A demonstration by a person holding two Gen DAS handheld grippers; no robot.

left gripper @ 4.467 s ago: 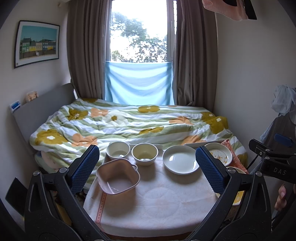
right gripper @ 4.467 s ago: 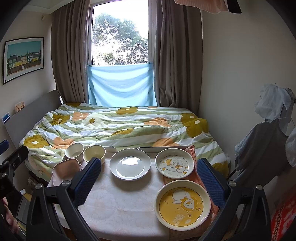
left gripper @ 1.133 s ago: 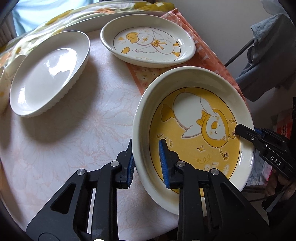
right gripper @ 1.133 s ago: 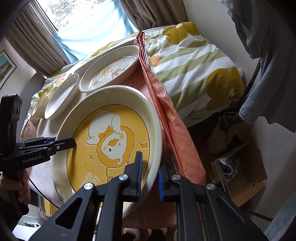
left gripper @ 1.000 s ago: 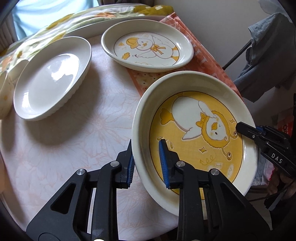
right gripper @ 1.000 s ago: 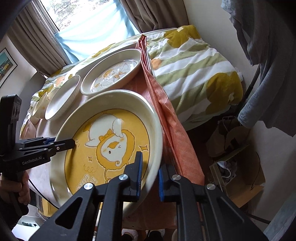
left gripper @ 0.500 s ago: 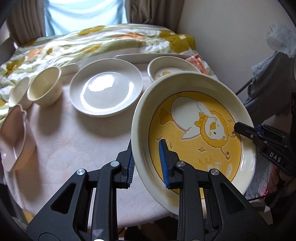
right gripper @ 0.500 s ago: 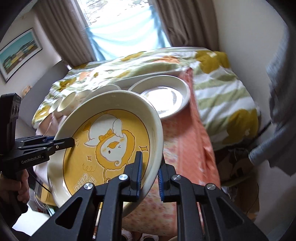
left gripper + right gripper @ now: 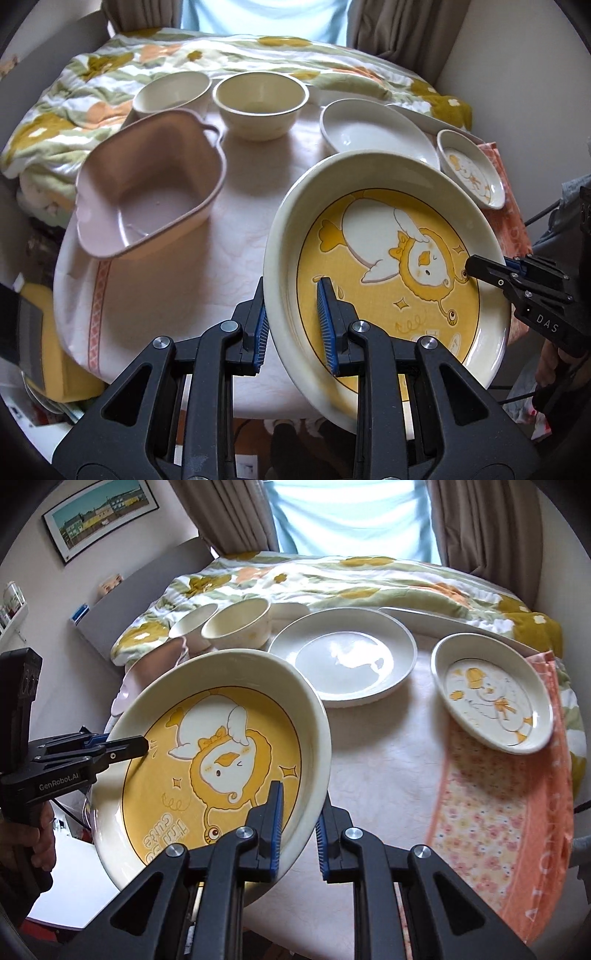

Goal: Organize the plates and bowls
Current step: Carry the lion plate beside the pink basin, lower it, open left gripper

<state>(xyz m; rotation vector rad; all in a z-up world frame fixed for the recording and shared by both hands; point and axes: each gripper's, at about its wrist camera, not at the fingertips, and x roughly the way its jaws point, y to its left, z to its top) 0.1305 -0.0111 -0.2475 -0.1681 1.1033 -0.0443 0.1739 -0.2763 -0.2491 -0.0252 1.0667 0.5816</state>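
- Our left gripper and right gripper both clamp the yellow duck plate by opposite rims.
- It hangs tilted above the table, the pink dish at ten o'clock.

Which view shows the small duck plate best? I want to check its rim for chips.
The right wrist view: the small duck plate lies close and whole, its full rim visible. In the left wrist view it is smaller and near the frame edge.
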